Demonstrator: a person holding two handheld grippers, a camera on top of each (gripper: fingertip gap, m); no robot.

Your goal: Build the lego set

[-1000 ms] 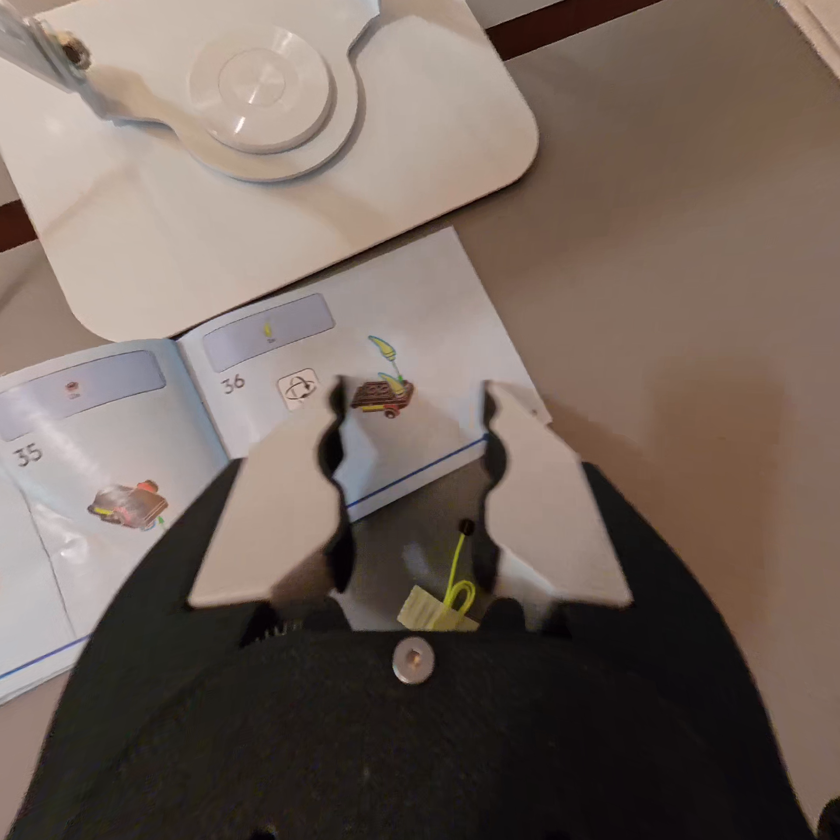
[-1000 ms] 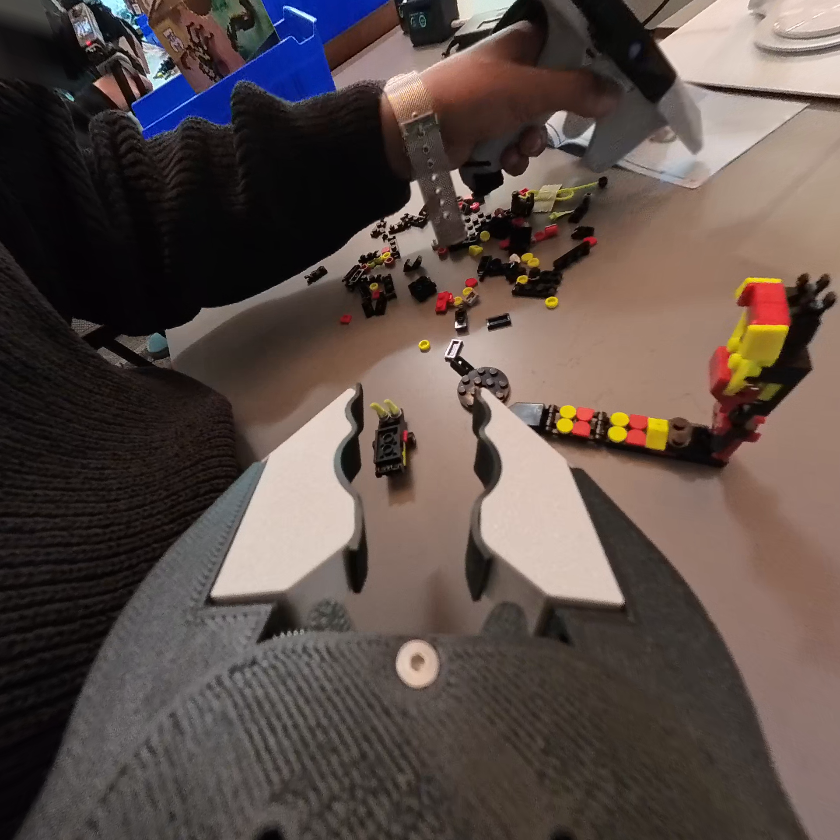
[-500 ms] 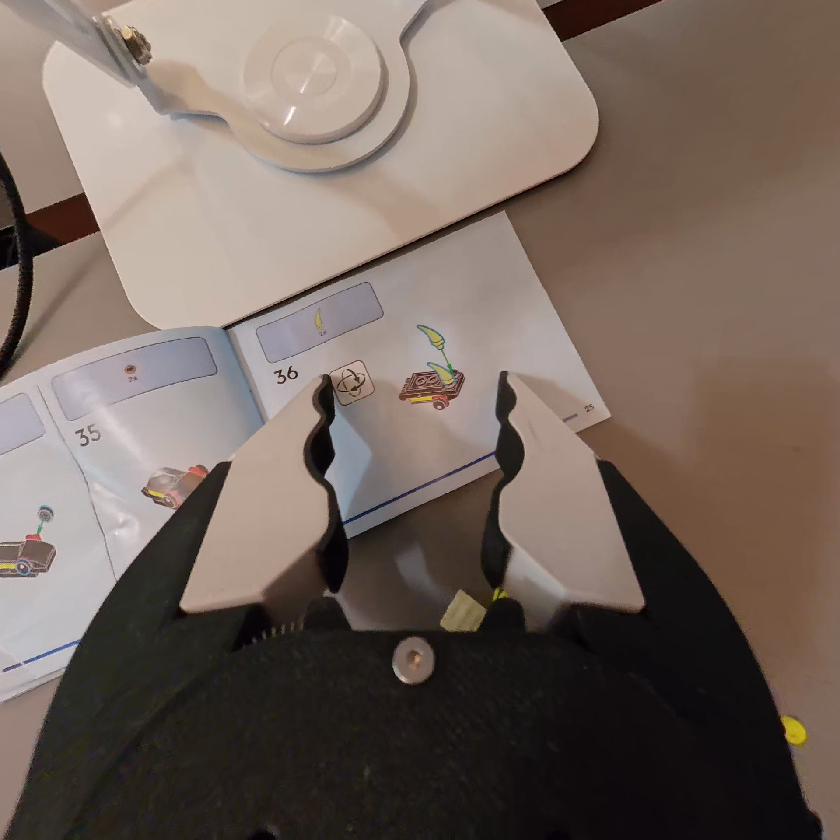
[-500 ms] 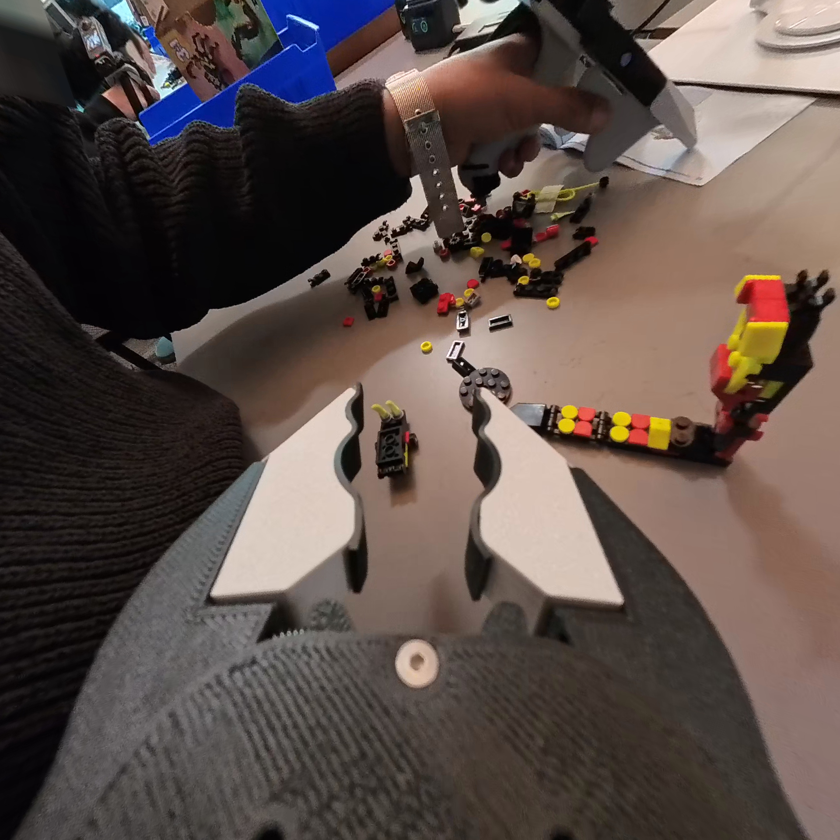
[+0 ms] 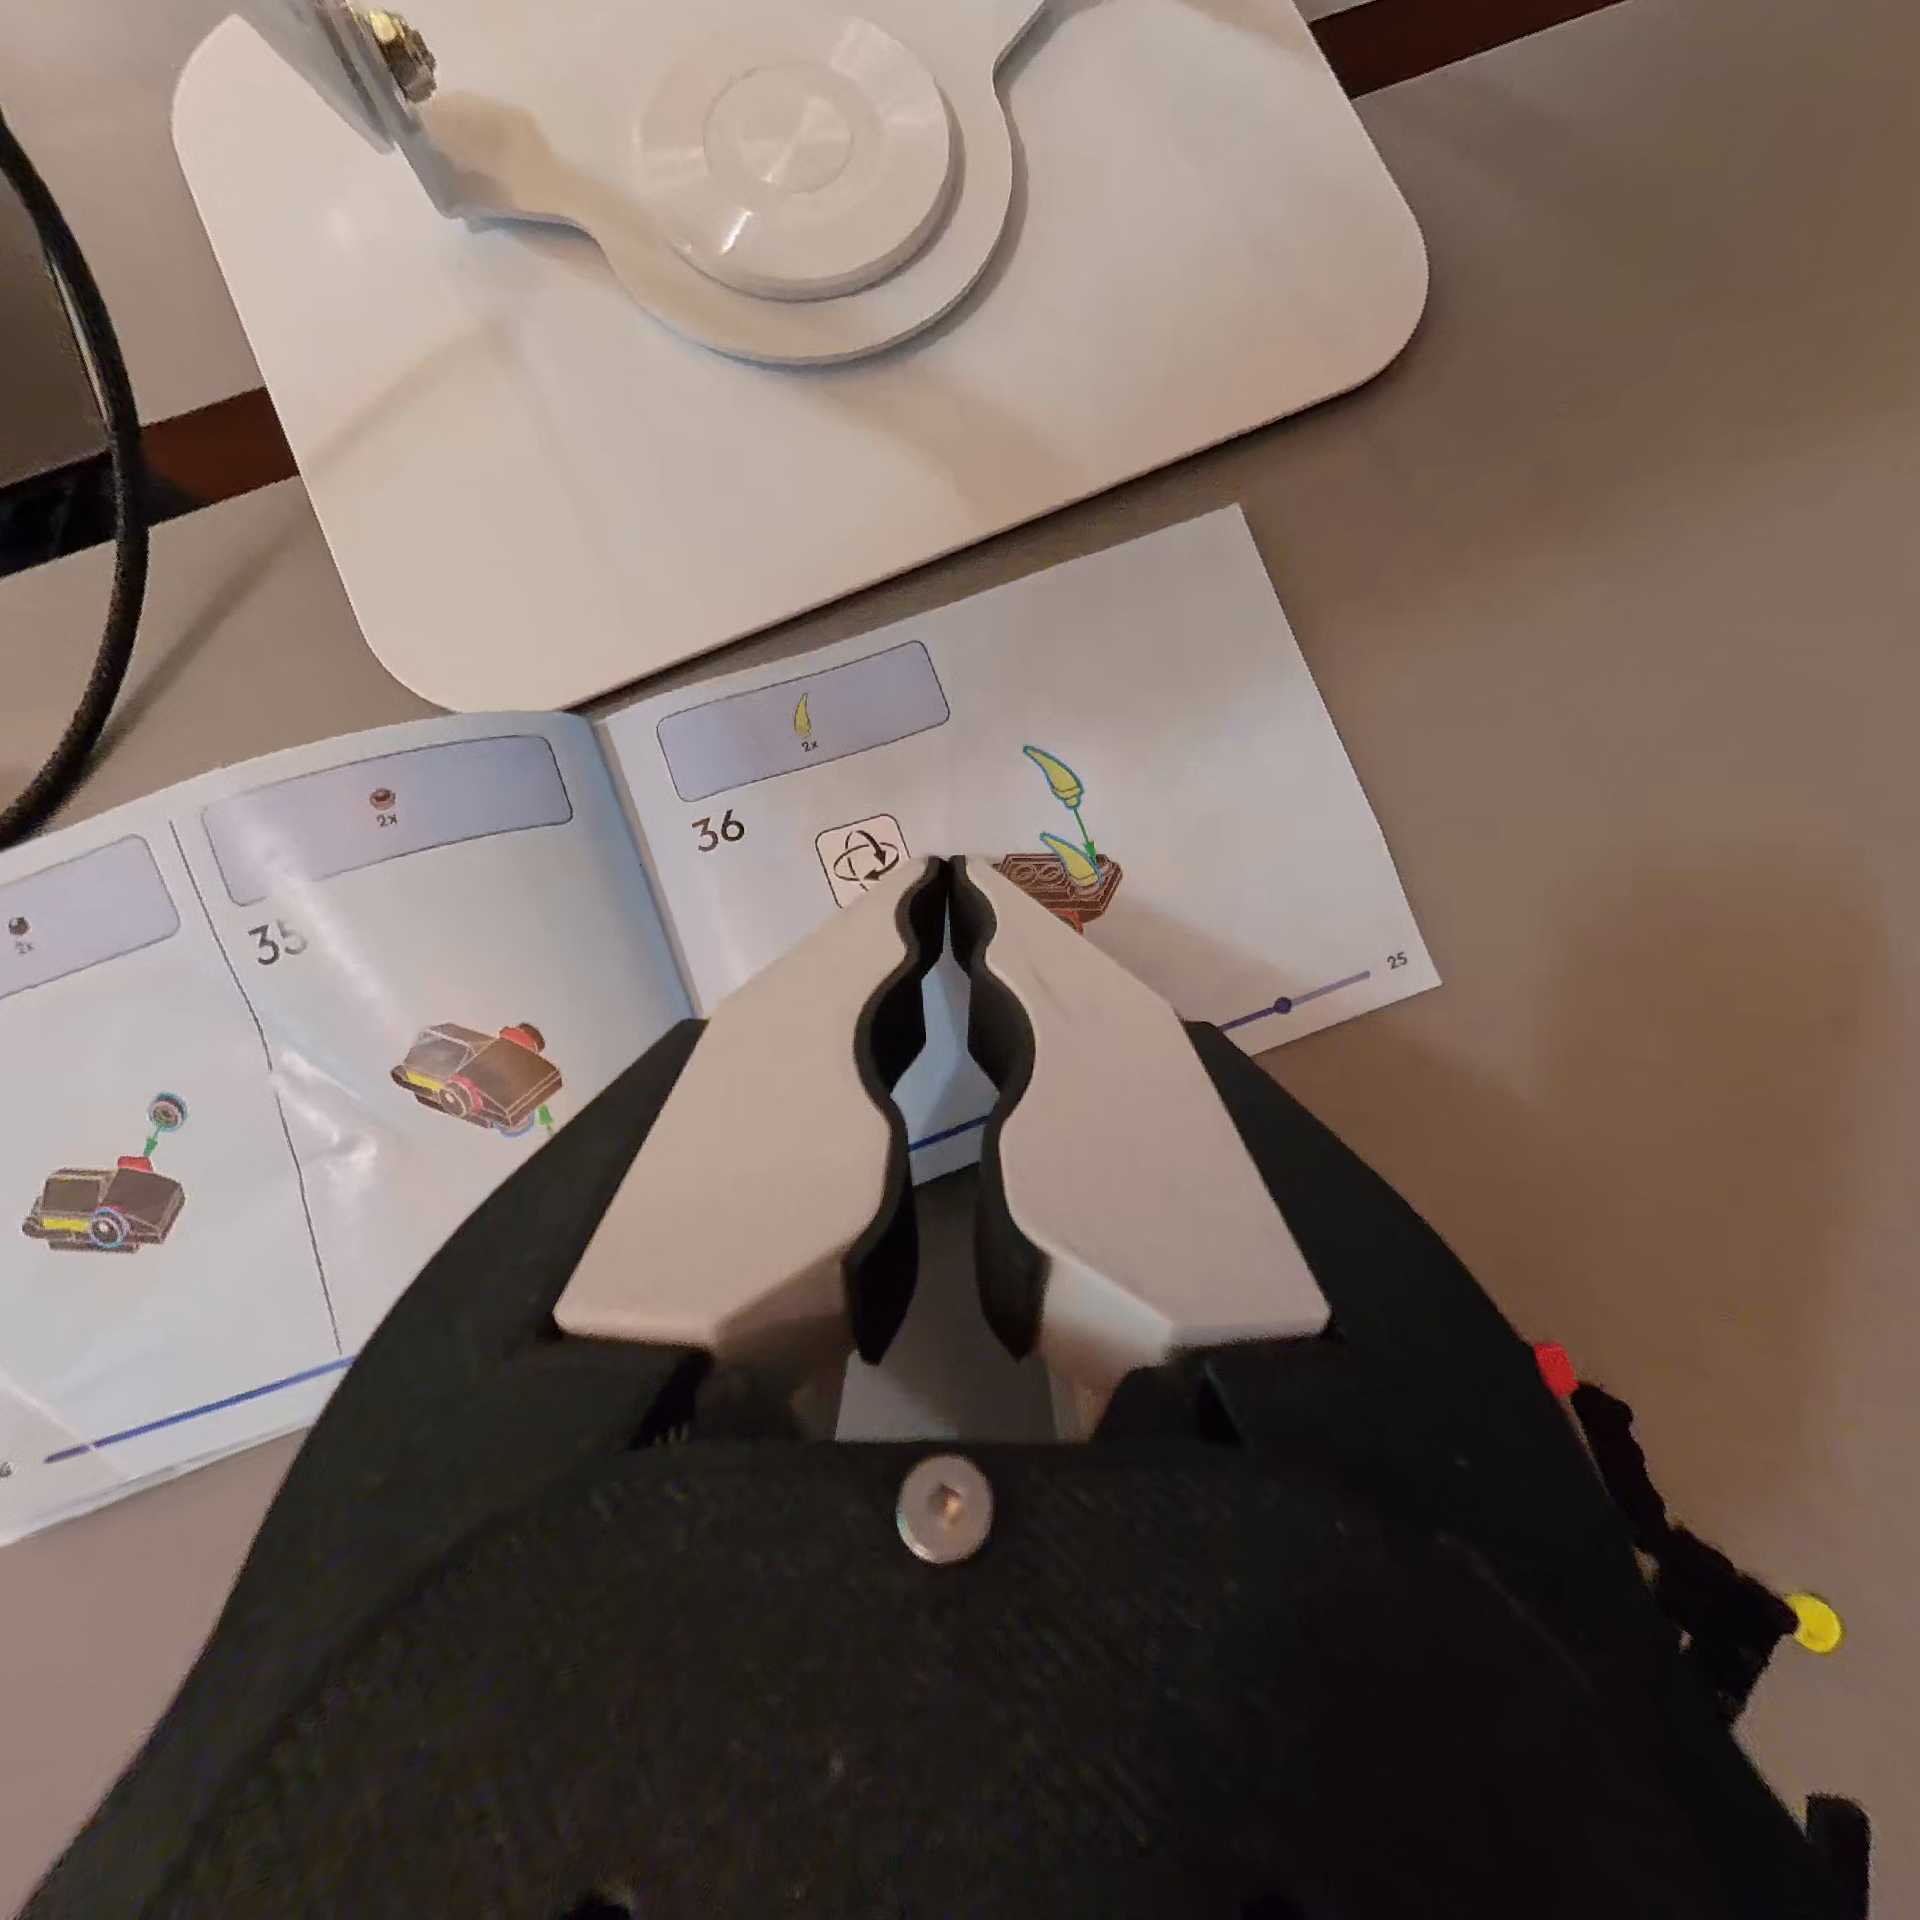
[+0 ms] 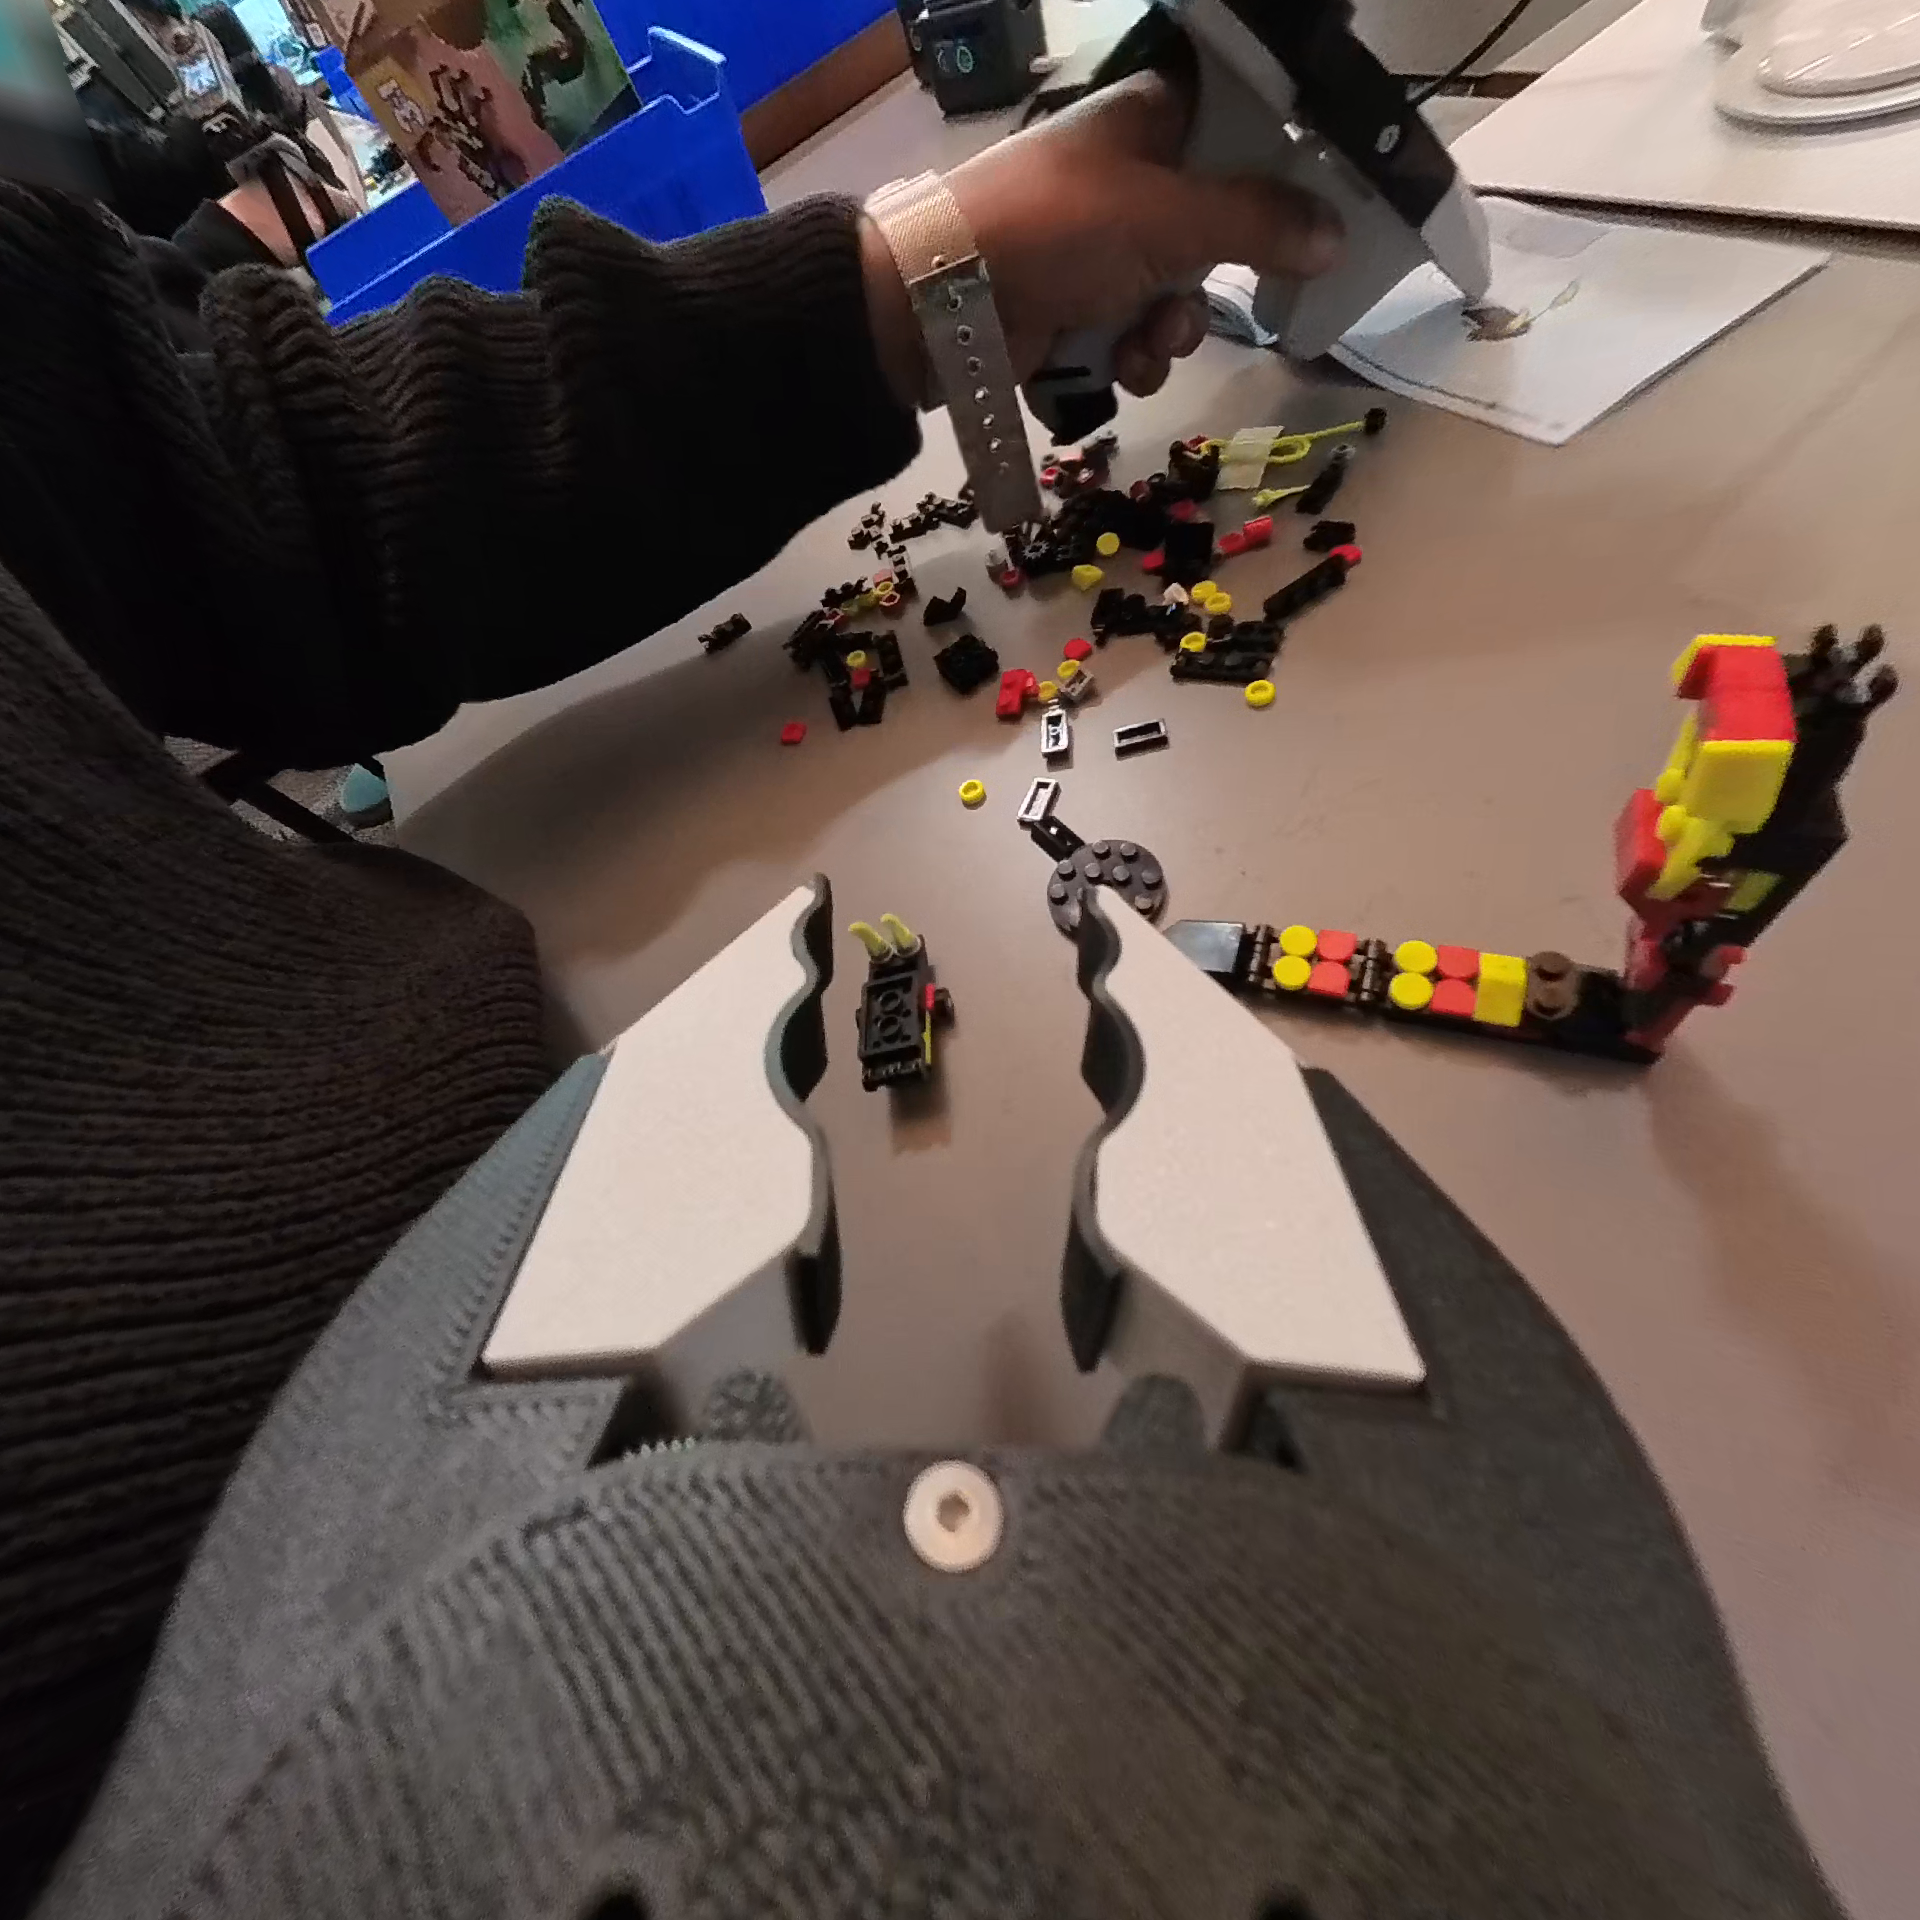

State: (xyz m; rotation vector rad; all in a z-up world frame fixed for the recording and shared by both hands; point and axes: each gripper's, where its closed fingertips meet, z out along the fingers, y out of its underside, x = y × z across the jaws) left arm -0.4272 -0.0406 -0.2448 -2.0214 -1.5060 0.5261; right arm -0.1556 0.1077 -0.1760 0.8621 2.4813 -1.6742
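Note:
My left gripper [image 5: 951, 868] is shut and empty, its tips over the right page of the open instruction booklet [image 5: 1195, 727]. It also shows far off in the right wrist view [image 6: 1470, 275], held by a hand over the booklet [image 6: 1621, 322]. My right gripper [image 6: 951, 914] is open above the table. A small black assembly with two yellow-green horns [image 6: 896, 1003] lies on the table between its fingers. A long black strip with yellow and red studs, rising into a red, yellow and black tower [image 6: 1538, 945], lies to the right. A pile of loose bricks [image 6: 1101, 592] is beyond.
A white lamp base [image 5: 810, 343] sits behind the booklet, with a black cable [image 5: 104, 436] at the left. A dark round plate [image 6: 1112, 878] lies by my right fingertip. A blue bin [image 6: 561, 218] and a box stand far back left. A dark sleeve [image 6: 364, 499] fills the left side. One gripper's finger ends stand about 30 cm off the other's.
My left gripper has closed from open and moved forward over the booklet's right page. The right gripper and the small assembly have stayed put.

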